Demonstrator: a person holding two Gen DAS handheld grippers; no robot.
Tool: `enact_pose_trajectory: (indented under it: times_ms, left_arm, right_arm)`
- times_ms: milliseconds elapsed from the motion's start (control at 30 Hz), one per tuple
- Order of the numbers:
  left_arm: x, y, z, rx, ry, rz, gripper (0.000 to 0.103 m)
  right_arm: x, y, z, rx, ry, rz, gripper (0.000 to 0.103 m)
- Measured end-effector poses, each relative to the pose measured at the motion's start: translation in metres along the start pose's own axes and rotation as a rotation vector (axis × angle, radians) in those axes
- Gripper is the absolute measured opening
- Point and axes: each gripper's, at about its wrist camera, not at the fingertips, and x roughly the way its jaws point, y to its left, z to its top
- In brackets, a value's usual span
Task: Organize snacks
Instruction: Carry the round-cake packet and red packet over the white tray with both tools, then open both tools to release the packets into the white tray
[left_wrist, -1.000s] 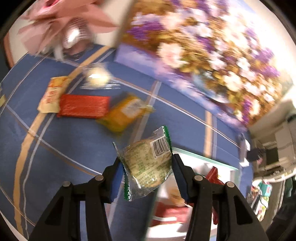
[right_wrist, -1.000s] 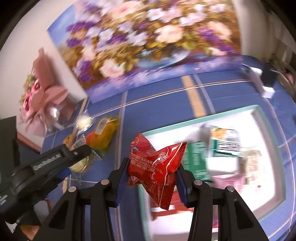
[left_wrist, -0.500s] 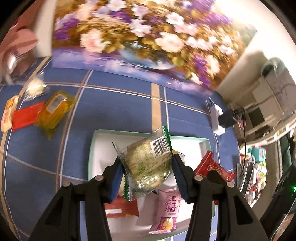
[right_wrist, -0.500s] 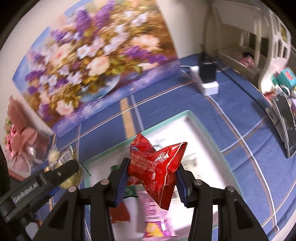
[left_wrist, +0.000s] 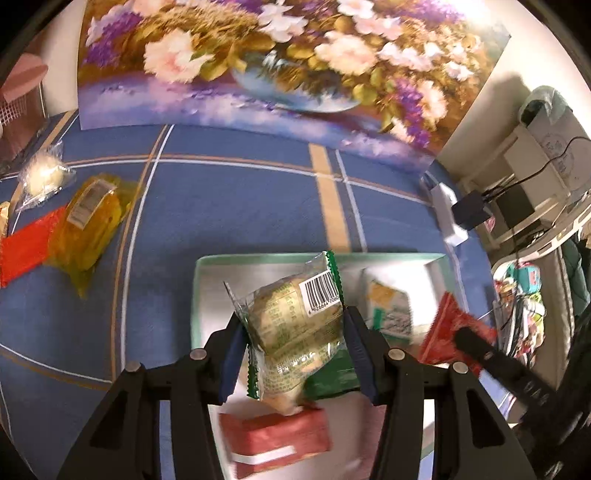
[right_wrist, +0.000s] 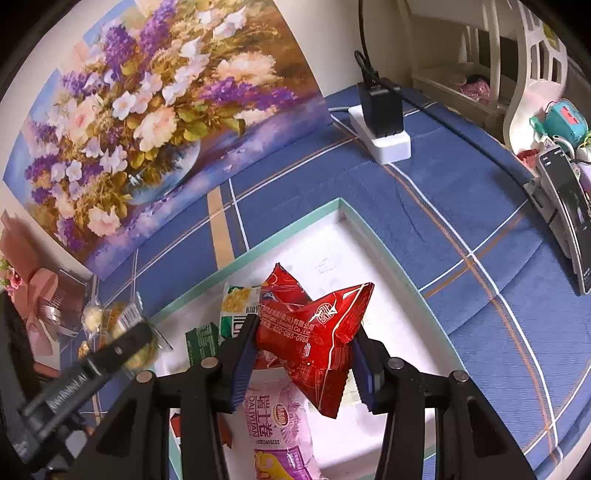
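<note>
My left gripper (left_wrist: 291, 343) is shut on a clear green-edged pastry packet (left_wrist: 295, 325) and holds it above the white tray (left_wrist: 258, 260) with a mint rim. My right gripper (right_wrist: 303, 354) is shut on a red snack packet (right_wrist: 314, 336) above the same tray (right_wrist: 369, 266). In the tray lie a pink packet (right_wrist: 277, 413), a green-and-white packet (right_wrist: 234, 306), a dark green packet (left_wrist: 332, 376) and a red box (left_wrist: 273, 439). The right gripper with its red packet (left_wrist: 454, 332) shows at the right of the left wrist view.
On the blue plaid cloth left of the tray lie a yellow packet (left_wrist: 88, 225), a red flat packet (left_wrist: 26, 247) and a clear round pastry packet (left_wrist: 40, 177). A flower painting (left_wrist: 277, 62) stands behind. A white power strip (right_wrist: 380, 136) and a phone (right_wrist: 569, 206) lie to the right.
Both grippers have moved right from the loose snacks to above the tray and come lower over it. Both packets stay held.
</note>
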Motion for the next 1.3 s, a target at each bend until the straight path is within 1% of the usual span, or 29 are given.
enact_pose_trajectory:
  times_ms: [33,133,233,500,800,933,1167,1233,1300]
  left_arm:
    - [0.001,0.004,-0.001,-0.003,-0.001,0.006,0.053]
    - [0.003,0.016,-0.004,-0.034,-0.011,-0.027,0.053]
    - [0.004,0.021,-0.006,-0.066,-0.017,-0.037,0.053]
    - [0.003,0.013,-0.011,-0.103,-0.02,-0.043,0.053]
    - [-0.005,0.013,-0.01,-0.202,-0.021,-0.068,0.053]
    - [-0.012,0.015,-0.012,-0.232,-0.04,-0.044,0.053]
    - [-0.011,0.014,-0.021,-0.307,-0.048,-0.054,0.053]
    - [-0.005,0.009,-0.024,-0.297,-0.034,-0.048,0.053]
    - [0.001,0.003,-0.023,-0.255,-0.017,0.001,0.053]
  right_arm:
    - [0.001,0.0,0.0,-0.001,0.003,-0.001,0.049]
    - [0.004,0.001,-0.001,-0.006,0.008,-0.005,0.049]
    - [0.007,0.002,-0.001,-0.018,0.011,-0.008,0.049]
    - [0.021,-0.002,-0.005,-0.014,0.044,-0.019,0.049]
    - [0.024,-0.01,-0.005,0.008,0.05,-0.001,0.05]
    - [0.024,-0.009,-0.005,0.003,0.051,0.004,0.051]
    - [0.023,-0.001,-0.007,-0.018,0.06,0.013,0.051]
    - [0.023,0.002,-0.007,-0.029,0.065,0.015,0.051]
    - [0.023,0.004,-0.009,-0.041,0.07,0.019,0.052]
